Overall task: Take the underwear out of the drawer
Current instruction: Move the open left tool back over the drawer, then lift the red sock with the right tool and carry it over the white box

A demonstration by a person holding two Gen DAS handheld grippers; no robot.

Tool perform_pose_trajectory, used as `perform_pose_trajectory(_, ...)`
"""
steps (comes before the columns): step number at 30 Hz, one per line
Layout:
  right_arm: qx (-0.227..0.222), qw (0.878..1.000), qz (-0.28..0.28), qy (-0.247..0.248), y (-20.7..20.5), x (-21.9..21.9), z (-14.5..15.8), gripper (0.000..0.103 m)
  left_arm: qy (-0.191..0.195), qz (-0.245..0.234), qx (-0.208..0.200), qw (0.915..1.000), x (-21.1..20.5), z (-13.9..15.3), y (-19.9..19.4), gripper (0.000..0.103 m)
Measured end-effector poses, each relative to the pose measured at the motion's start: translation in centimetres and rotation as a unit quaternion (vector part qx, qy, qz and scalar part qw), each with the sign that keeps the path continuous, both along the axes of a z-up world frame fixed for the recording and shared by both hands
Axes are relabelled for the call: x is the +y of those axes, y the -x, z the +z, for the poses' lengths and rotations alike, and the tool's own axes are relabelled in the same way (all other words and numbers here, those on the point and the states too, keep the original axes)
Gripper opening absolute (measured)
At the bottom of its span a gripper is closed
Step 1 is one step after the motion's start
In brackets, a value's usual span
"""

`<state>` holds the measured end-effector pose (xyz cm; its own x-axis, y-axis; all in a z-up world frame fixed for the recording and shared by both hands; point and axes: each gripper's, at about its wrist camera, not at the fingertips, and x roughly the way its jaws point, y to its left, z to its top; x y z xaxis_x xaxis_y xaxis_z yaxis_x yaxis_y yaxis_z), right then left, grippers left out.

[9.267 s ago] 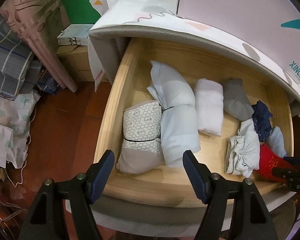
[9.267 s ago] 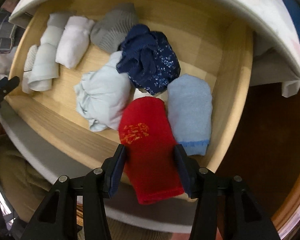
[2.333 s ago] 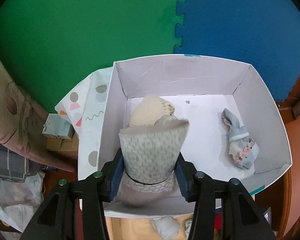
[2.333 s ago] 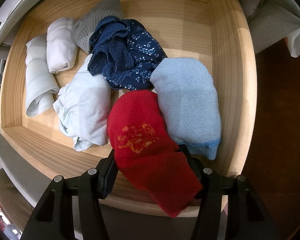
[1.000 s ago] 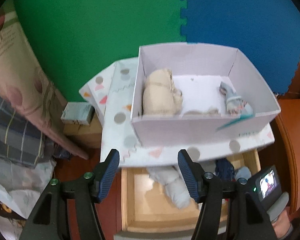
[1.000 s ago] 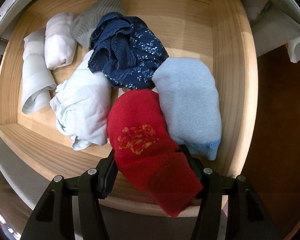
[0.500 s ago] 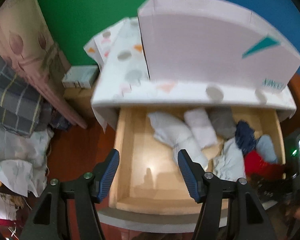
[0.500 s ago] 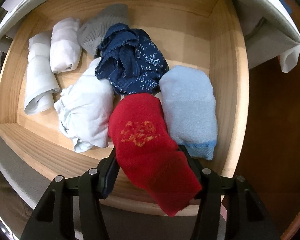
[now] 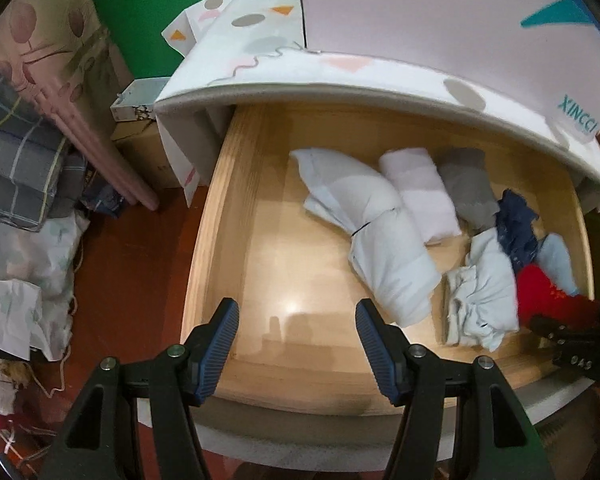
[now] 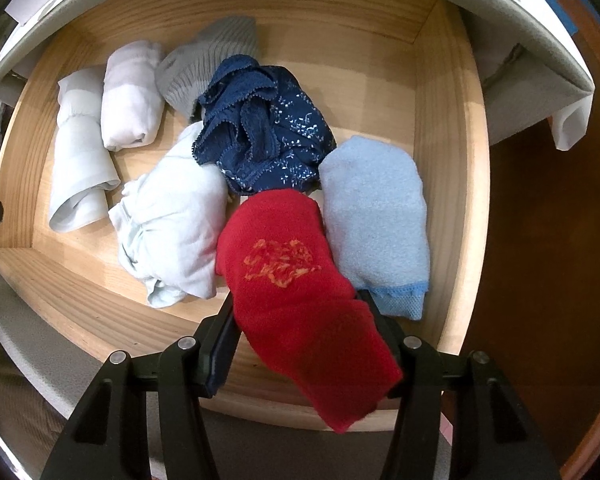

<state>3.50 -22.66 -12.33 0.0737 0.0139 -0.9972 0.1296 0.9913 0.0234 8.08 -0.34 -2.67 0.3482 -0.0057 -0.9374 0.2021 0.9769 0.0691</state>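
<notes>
Right tongs (image 10: 300,344), lower centre, clamp the red underwear (image 10: 296,276) in the drawer (image 10: 444,168); left tongs (image 9: 296,320) hover apart, empty, over bare boards. Seven pieces remain inside.

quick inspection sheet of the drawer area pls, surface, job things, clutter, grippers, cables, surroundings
surface: wooden drawer pulled open, its left part bare.
job's things: red bundle at front right; pale blue roll, navy floral piece, crumpled light bundle, grey roll, white roll, long tied pale roll.
clutter: nothing seen in the drawer.
grippers: left gripper open, nothing between its pads, over the bare part; right gripper shut on the red bundle.
cables: nothing seen.
surroundings: white box on the patterned top above; folded bedding left.
</notes>
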Motion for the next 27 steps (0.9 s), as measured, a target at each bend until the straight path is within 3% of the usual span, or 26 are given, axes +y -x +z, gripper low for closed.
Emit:
perform_pose_trajectory(9,-0.05,0.999,0.019,0.009,0.4,0.6,2.3,0.046,-0.011,0.002,-0.001,0.9999,0.0,-0.4,0.2,0.062)
perform_pose_trajectory(15,-0.062,0.998,0.022,0.009,0.8,0.6,4.4,0.039,0.019,0.015,0.009,0.9997,1.1,-0.5,-0.1,0.062)
perform_pose_trajectory(27,-0.136,0.991,0.018,-0.005,1.4,-0.5,14.5,0.035,0.081,0.072,0.031,0.9936,3.7,-0.9,-0.6,0.062)
